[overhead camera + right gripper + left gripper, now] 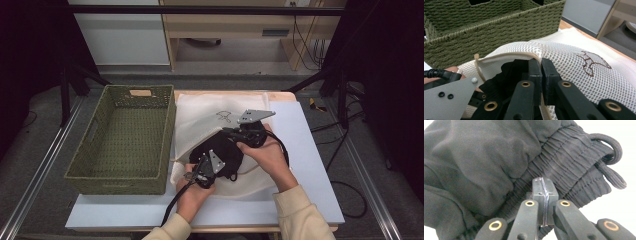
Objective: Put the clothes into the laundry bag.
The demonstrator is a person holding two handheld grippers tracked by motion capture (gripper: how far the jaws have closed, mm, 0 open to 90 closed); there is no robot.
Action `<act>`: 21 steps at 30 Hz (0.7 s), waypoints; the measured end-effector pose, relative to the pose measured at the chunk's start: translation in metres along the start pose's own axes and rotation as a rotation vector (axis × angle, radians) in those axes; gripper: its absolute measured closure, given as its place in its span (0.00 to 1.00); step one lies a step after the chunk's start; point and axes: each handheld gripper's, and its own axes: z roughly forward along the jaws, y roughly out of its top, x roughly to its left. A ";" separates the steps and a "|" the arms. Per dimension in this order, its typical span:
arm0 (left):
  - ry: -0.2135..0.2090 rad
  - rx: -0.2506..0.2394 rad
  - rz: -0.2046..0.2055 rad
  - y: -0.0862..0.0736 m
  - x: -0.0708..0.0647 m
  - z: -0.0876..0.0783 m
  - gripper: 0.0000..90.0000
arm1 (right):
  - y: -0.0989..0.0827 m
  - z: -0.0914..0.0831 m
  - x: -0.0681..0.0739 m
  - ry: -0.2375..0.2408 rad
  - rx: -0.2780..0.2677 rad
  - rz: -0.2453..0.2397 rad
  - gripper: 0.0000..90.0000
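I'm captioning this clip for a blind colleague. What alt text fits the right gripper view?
The right gripper, jaws shut, pinches the zippered edge of a white mesh laundry bag, holding its mouth up over a black garment inside. A green woven basket stands just behind the bag, and the left gripper's grey plate shows at the lower left.

Lab recording station: black frame struts, aluminium rails, loose cables, white-topped bench.
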 end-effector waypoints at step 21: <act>-0.002 0.009 0.012 0.001 0.000 0.000 1.00 | 0.009 -0.003 -0.010 -0.010 -0.024 0.008 0.97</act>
